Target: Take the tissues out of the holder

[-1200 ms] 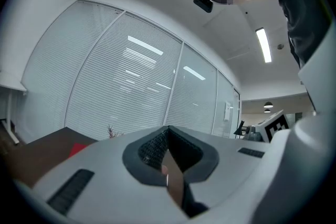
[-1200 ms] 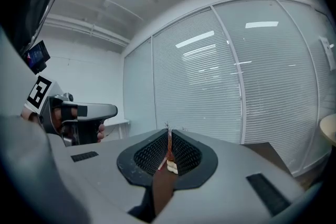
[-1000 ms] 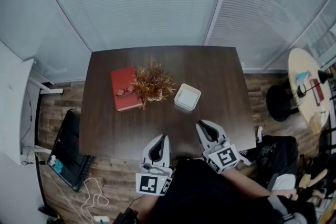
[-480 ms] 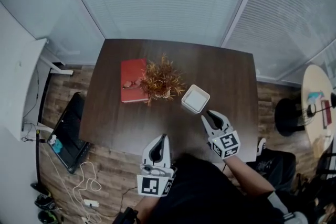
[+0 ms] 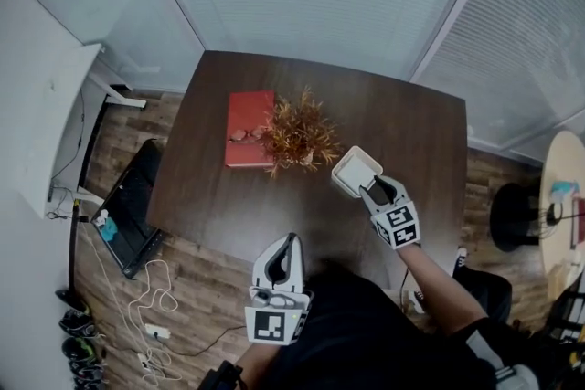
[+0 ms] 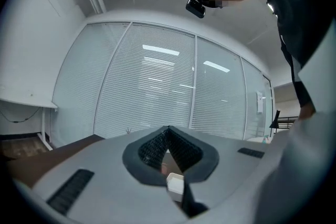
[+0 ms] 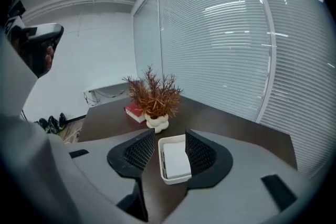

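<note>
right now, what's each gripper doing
left gripper: shut, empty
right gripper: open, jaws just been opening, tissue holder between them, not gripped

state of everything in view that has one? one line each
right gripper: open, jaws have just been opening; holder framed between them, pads not on it
left gripper: shut, empty
holder: upright on the table
tissues: stacked flat inside the holder
plant: upright in its white pot
red book: closed, lying flat
glasses: lying on the red book
</note>
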`<state>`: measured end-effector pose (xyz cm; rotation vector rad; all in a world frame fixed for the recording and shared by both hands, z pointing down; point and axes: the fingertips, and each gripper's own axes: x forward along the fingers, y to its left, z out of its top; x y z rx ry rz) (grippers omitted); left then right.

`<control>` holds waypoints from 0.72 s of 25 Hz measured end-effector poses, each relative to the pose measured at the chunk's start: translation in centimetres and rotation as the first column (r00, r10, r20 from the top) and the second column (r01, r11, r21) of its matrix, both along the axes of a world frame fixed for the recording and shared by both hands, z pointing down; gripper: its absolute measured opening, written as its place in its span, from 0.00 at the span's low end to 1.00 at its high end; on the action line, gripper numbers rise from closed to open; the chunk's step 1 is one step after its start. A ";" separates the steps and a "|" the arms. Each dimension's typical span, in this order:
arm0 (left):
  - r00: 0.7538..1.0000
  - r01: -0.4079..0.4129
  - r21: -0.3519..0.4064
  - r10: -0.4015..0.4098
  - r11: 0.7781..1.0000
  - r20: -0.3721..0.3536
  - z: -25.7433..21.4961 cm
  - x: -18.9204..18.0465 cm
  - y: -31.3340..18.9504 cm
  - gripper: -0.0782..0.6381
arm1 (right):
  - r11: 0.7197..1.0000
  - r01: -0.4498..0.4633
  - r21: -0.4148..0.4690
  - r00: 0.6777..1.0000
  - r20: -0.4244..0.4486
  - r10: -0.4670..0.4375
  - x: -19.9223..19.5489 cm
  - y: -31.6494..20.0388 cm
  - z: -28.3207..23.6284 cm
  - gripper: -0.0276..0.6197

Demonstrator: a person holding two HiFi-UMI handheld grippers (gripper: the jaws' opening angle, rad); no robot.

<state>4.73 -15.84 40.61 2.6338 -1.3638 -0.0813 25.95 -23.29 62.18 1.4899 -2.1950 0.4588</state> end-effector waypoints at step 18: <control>0.998 0.042 -0.054 -0.039 0.998 0.041 1.2 -0.3 -0.9 0.10 | 0.971 0.084 -0.222 0.993 -0.058 -0.099 1.3 -3.0 9.6 0.47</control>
